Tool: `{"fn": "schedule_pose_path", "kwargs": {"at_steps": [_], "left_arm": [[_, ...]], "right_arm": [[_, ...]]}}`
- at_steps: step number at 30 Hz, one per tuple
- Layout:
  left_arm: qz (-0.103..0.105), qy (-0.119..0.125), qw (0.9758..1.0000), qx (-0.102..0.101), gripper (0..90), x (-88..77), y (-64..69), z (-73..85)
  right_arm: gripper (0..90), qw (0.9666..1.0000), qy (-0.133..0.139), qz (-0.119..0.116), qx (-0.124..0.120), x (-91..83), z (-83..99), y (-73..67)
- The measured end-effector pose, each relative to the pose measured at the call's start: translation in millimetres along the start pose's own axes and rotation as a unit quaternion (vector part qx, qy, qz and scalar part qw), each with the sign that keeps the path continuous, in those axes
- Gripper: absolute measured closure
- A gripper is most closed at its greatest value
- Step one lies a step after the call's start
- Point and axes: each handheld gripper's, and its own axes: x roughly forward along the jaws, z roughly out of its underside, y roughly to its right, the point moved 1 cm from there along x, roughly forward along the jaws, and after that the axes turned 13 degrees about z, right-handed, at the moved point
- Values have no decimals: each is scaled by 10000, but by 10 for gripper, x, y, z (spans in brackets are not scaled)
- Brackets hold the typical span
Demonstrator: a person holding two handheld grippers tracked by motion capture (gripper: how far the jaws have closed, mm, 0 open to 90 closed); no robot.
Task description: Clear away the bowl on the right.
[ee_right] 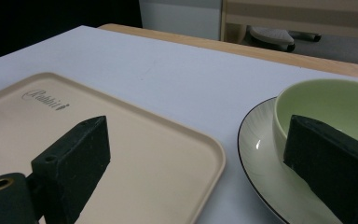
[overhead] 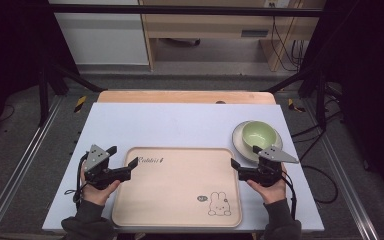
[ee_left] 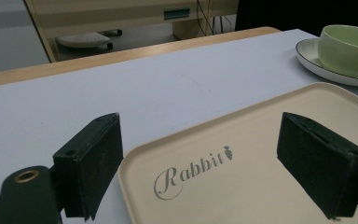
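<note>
A beige tray (overhead: 177, 192) with a rabbit drawing and the word "Rabbit" lies in the middle of the pale table top (overhead: 180, 125). A green bowl (overhead: 258, 134) stands on a white plate (overhead: 240, 142) just off the tray's far right corner. My left gripper (overhead: 122, 159) rests at the tray's far left corner, open, with nothing between its jaws. In the left gripper view the jaws straddle the corner of the tray (ee_left: 242, 130). My right gripper (overhead: 245, 156) sits open at the tray's right edge, near the plate. Its far jaw stands in front of the bowl (ee_right: 326, 100).
The wooden table edge (overhead: 185, 96) runs along the back, beyond the pale top. Black frame posts (overhead: 42, 85) stand to the left and right of the table. Cables (overhead: 320, 175) trail off the right side. A person's hands and dark sleeves come in from the bottom.
</note>
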Motion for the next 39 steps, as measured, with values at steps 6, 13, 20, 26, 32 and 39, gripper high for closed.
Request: {"fn": "schedule_pose_path", "kwargs": {"at_steps": [6,13,20,26,32,39], "left_arm": [[-25,-25,10000,-9,139,8,-3,10],[-18,-47,10000,8,140,14,2,16],[-21,-78,10000,31,140,21,7,24],[-33,-66,10000,0,140,20,-2,29],[-35,-86,10000,6,139,31,2,35],[-36,-92,10000,-1,139,31,-2,38]], "right_arm": [[75,10000,-65,14,40,-26,16,20],[78,10000,-53,59,35,-49,11,31],[85,9999,-80,123,43,-71,-4,57],[108,9997,-51,230,87,-102,-34,101],[119,9995,-86,281,104,-117,-41,127],[153,9992,-85,360,153,-142,-67,168]]}}
